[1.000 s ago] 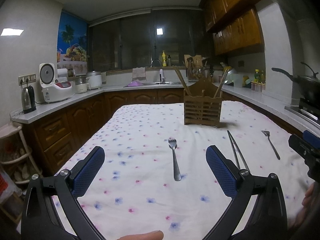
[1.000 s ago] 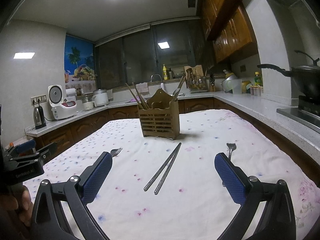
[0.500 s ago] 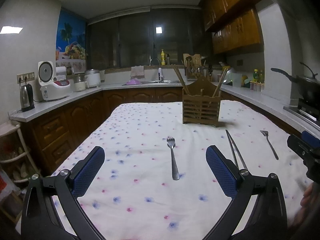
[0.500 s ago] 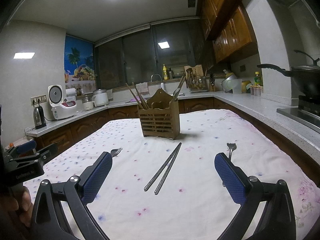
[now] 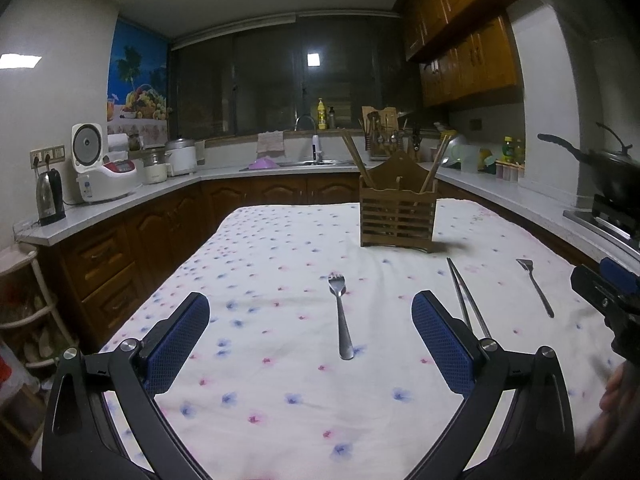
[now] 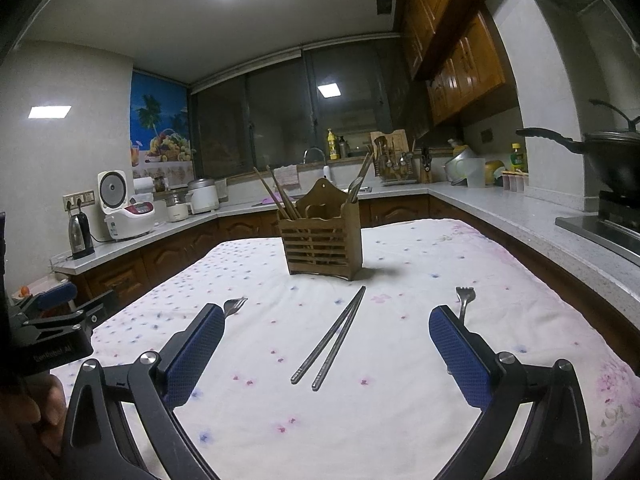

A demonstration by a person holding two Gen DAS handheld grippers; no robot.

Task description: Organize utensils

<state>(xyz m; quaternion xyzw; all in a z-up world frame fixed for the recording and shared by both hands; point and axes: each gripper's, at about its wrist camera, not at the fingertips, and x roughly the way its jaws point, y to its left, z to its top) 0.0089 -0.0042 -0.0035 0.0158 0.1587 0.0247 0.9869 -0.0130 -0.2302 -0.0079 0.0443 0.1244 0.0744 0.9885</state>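
Observation:
A wooden slatted utensil holder (image 5: 396, 220) (image 6: 322, 246) stands at the far middle of the table and has wooden chopsticks in it. A metal fork (image 5: 341, 316) lies ahead of my left gripper (image 5: 310, 334), which is open and empty above the cloth. A pair of metal chopsticks (image 6: 330, 340) (image 5: 466, 300) lies ahead of my right gripper (image 6: 326, 346), also open and empty. A second fork (image 6: 464, 300) (image 5: 536, 286) lies to the right, its handle hidden behind my right finger (image 6: 460, 356). The first fork's head (image 6: 235, 305) shows past my right gripper's left finger.
The table is covered by a white flowered cloth (image 5: 280, 280). Countertops run around it with a rice cooker (image 5: 100, 168), a kettle (image 5: 50, 202), a sink (image 5: 308, 160) and a wok (image 6: 612, 156) on the stove at right. The right gripper's body (image 5: 608, 292) shows at the right edge.
The left gripper's view has shifted slightly, so the fork and holder sit a little lower and to the left. The right gripper has hardly moved. Both stay open.

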